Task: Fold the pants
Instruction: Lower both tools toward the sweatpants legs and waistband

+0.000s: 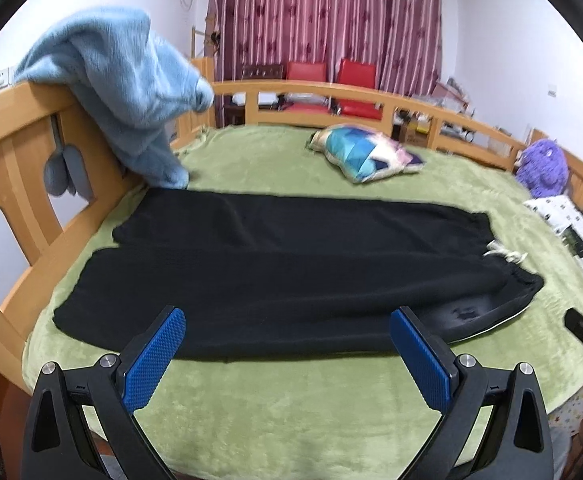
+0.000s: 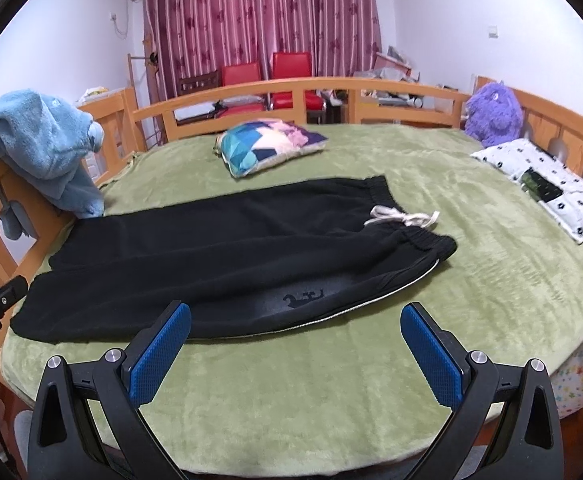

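Blue rubber pads line the fingers of both tools. The left gripper (image 1: pixel 287 334) is held low over the near edge of the bed, its jaws spread wide and holding nothing. The right gripper (image 2: pixel 295 330) has the same pose, also released and empty, pointing forward over the green blanket (image 2: pixel 331 392).

The black pants (image 1: pixel 275 264) lie flat on the blanket across the middle of each frame, with the legs toward the left and the waistband toward the right. In the left wrist view their near hem lies just past the fingertips, between the two pads. In the right wrist view the pants (image 2: pixel 231 252) lie above the fingertips, and the white drawstring (image 2: pixel 401 216) rests at the waist.

Other things are near: a blue fleece garment (image 1: pixel 119 88) hangs on the wooden bed rail (image 1: pixel 15 152) in the upper left, with its lower edge at the far pant leg. A colourful pillow (image 2: pixel 267 144) lies behind the pants, and a purple plush toy (image 2: pixel 491 110) sits in the upper right.
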